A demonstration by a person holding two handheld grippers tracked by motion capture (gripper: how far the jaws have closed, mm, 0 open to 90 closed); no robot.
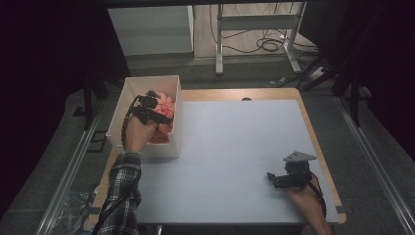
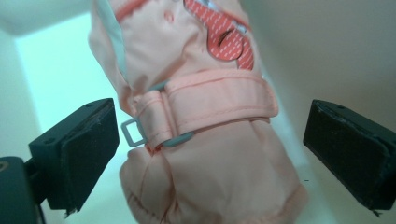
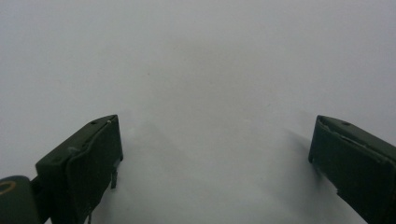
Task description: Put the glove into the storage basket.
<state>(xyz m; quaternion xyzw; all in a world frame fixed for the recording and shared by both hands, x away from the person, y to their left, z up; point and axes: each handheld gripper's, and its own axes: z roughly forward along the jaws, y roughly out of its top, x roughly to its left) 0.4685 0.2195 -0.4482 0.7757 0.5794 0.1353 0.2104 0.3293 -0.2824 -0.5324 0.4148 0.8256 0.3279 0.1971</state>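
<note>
A peach-pink mitten [image 2: 205, 60] with a strap [image 2: 219, 105] and a grey buckle [image 2: 133, 132] lies inside a white box [image 1: 128, 88] at the table's left. My left gripper [image 1: 159, 105] reaches into that box. In the left gripper view its two black pads [image 2: 88, 154] stand wide apart on either side of the mitten, with gaps to the fabric. My right gripper [image 1: 274, 178] rests low over the white table top [image 1: 235, 147] near the front right corner, open. Nothing is between its fingers [image 3: 88, 163].
The white mat covers most of a wooden table whose edge [image 1: 313, 132] shows at the right and back. Behind the table stand a metal frame [image 1: 220, 44] and floor cables [image 1: 269, 44]. Metal rails [image 1: 73, 161] run along both sides.
</note>
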